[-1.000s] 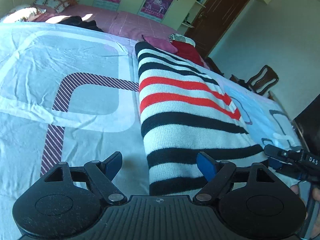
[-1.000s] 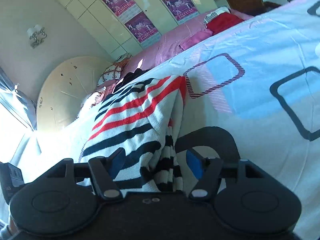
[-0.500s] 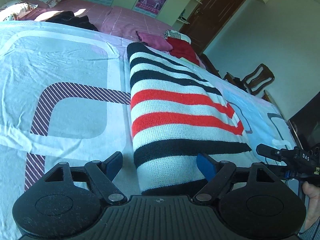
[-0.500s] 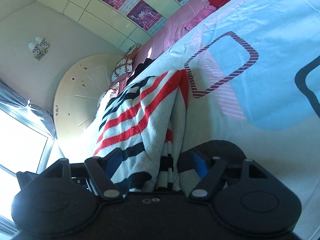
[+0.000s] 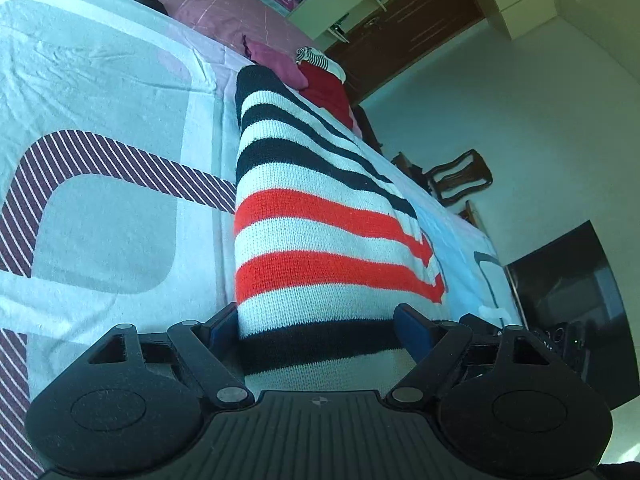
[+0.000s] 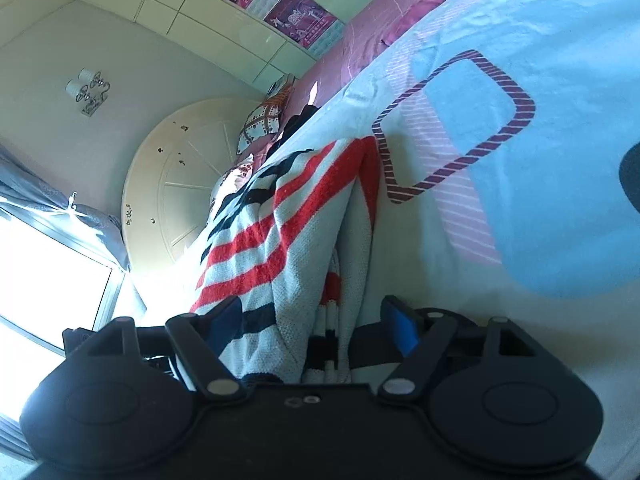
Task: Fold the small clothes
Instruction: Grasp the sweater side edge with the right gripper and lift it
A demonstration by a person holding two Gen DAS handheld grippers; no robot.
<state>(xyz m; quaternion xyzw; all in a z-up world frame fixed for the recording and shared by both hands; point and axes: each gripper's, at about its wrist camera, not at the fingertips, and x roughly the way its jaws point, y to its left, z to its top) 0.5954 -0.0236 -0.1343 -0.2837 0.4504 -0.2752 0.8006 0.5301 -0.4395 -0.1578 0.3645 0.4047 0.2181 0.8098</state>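
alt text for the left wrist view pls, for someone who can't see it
The left gripper sits open around the near end of a folded black, white and red striped sweater lying on a pale blue patterned bedsheet. Behind: a dark wooden door and wooden chair.

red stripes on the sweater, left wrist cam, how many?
2. Both cross the middle of the striped sweater on the bed: one red stripe above another, white between, black stripes beyond. Folded layers may hide more.

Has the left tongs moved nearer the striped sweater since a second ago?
Yes. The left tongs came forward; the sweater edge now lies between its fingers, the striped bedsheet pattern closer.
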